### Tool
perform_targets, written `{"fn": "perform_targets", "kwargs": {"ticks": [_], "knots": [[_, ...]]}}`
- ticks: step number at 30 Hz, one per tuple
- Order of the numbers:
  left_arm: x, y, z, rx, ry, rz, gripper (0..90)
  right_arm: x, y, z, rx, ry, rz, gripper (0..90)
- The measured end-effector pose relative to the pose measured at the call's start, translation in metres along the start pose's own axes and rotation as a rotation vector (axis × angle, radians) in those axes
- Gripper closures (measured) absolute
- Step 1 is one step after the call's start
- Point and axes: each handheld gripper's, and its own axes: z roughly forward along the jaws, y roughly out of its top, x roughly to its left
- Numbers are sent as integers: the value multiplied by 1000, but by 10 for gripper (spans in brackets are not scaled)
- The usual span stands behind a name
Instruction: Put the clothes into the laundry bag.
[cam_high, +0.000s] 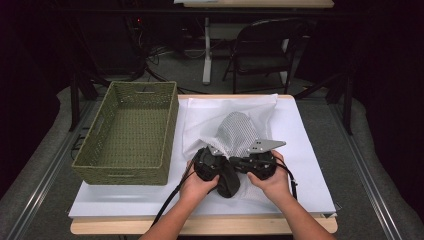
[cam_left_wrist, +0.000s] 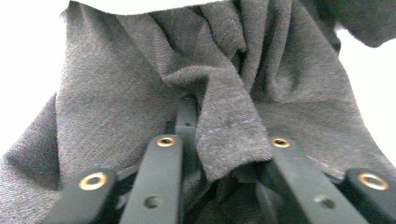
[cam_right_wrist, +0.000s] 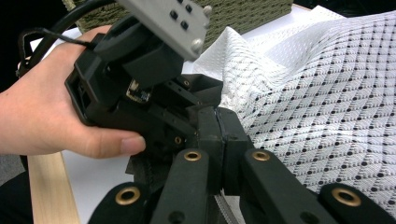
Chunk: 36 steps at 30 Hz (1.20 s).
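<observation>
Right now the whole job sits at the mouth of the white mesh laundry bag (cam_high: 235, 132), which lies on the bench to the right of the green woven basket (cam_high: 131, 131), its long axis running away from me toward the bench's far edge and its open end nearest my hands. Both my grippers meet at that near end, well apart from the basket. My left gripper (cam_high: 212, 165) is the one carrying the dark grey garment (cam_left_wrist: 196, 93): in the left gripper view its jaws are closed down on a fold of the cloth, which bunches up directly ahead of them. In the high view a dark lump of that garment (cam_high: 227, 182) hangs just at the bag's opening, on the near side. My right gripper (cam_high: 257, 164) sits touching the left one; in the right gripper view its jaws are pressed together, and I judge they pinch the edge of the mesh, though the pinch itself is hard to see. I judge the next move is pushing the garment away from me, along the bag's length.
</observation>
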Motion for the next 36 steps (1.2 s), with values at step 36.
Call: {"fn": "perform_targets", "kwargs": {"ticks": [36], "knots": [[17,23,1,-108,-112,-134,666,-6,1,-9,-30,-9,24,897]]}}
